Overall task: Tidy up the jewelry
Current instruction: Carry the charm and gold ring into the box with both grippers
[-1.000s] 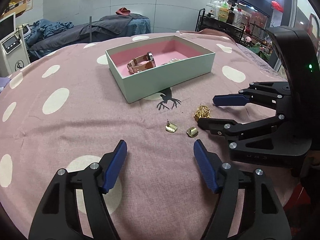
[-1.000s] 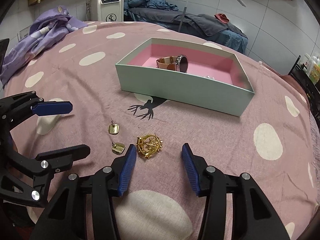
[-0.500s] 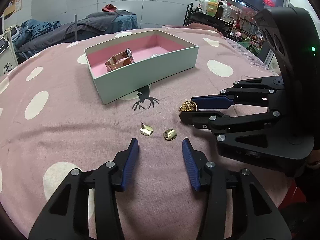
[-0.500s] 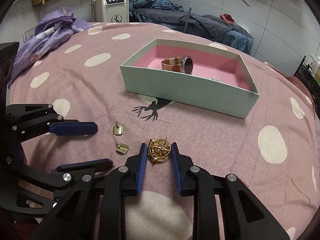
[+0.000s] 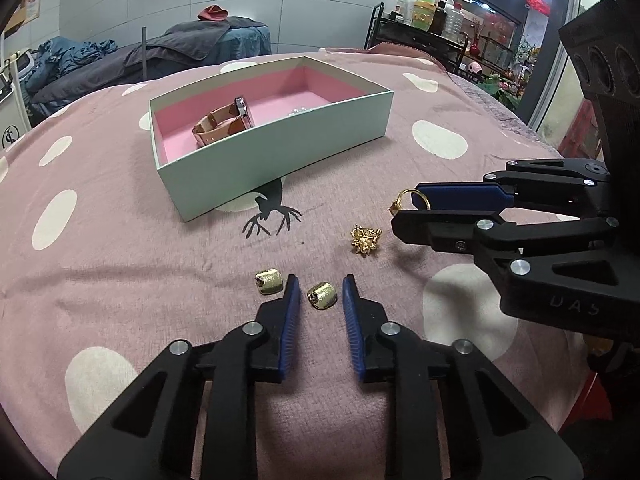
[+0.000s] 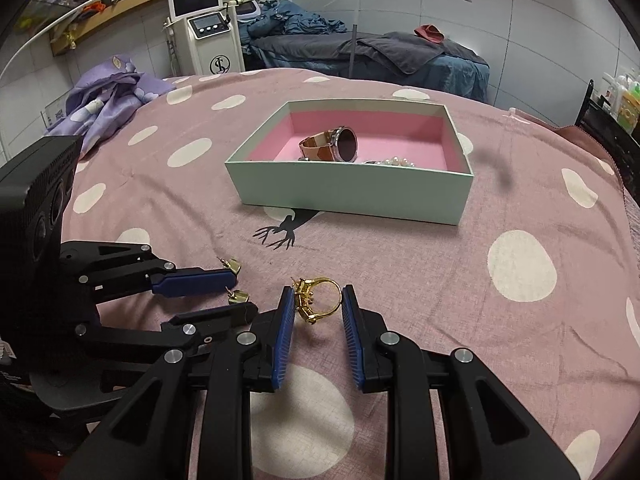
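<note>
Right wrist view: right gripper jaws clamp gold ring.

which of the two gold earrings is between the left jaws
The right-hand earring of the pair, lying between the closing jaws of the left gripper. The other earring lies just outside, left of the left jaw.
</note>
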`<action>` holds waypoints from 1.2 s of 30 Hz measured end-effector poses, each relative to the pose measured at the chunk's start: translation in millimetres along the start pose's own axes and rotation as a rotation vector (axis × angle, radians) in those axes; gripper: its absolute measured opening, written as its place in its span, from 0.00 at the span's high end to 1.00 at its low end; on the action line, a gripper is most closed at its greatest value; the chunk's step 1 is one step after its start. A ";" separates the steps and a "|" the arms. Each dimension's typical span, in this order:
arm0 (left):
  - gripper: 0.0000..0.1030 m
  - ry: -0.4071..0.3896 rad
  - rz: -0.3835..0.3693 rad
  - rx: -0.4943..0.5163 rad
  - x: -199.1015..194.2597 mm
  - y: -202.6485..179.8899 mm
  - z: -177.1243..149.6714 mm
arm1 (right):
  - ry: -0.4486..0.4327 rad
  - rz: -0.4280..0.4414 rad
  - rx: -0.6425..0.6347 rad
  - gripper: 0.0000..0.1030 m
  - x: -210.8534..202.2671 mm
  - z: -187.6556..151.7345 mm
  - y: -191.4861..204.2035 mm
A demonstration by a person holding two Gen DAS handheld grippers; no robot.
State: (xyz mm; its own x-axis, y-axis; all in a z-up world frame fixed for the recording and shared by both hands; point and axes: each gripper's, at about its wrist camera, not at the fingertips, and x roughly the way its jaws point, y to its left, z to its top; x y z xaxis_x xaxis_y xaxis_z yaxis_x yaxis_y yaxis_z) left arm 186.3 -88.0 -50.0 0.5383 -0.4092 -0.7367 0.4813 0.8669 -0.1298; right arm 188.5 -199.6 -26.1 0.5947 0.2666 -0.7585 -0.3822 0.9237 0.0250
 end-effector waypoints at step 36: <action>0.85 -0.104 0.024 -0.019 -23.7 46.9 69.5 | -0.080 0.000 0.011 0.77 -0.1 60.5 -11.3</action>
State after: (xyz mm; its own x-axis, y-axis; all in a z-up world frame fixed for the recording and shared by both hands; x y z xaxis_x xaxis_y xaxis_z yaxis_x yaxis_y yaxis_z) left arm 244.2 -57.4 7.4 0.6195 -0.4144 -0.6667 0.4542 0.8819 -0.1261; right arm 235.5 -193.5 13.0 0.6493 0.2875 -0.7041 -0.3751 0.9264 0.0324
